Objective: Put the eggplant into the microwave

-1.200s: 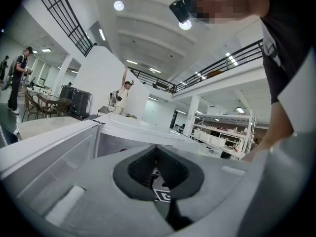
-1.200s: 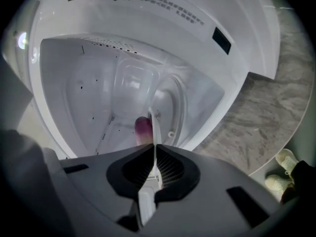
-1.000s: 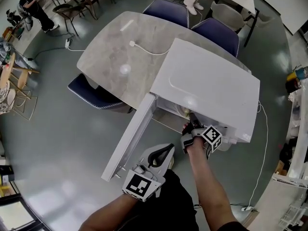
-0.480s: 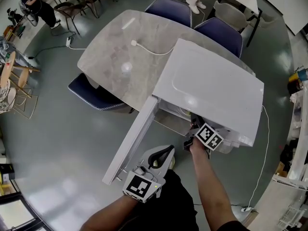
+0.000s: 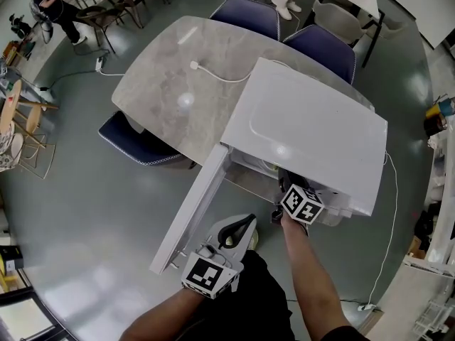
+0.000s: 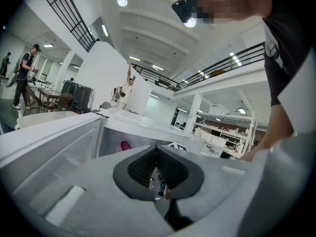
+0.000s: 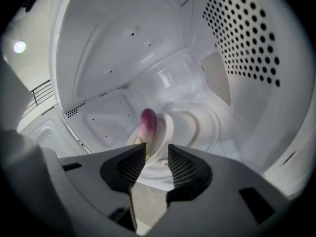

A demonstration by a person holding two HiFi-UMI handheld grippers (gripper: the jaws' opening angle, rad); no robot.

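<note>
The white microwave [image 5: 313,130] stands on the table with its door [image 5: 192,208] swung open toward me. In the right gripper view, the purple eggplant [image 7: 147,124] leans on a white plate [image 7: 173,127] inside the cavity. My right gripper [image 7: 157,164] is in the cavity just behind it, its jaws opening. The pads stand apart and do not press on the eggplant, whose near end lies by the left pad. The head view shows only that gripper's marker cube [image 5: 301,204]. My left gripper [image 5: 238,231] hangs shut and empty beside the door; from it the eggplant [image 6: 126,145] shows as a pink spot.
The grey marble table [image 5: 178,84] carries a white cable [image 5: 213,73]. Blue chairs [image 5: 138,141] stand around it. A perforated wall [image 7: 242,38] bounds the cavity on the right. Grey floor lies below the open door.
The right gripper's marker cube has rolled round at the microwave's mouth and sits slightly further in. The left gripper and the door have not moved.
</note>
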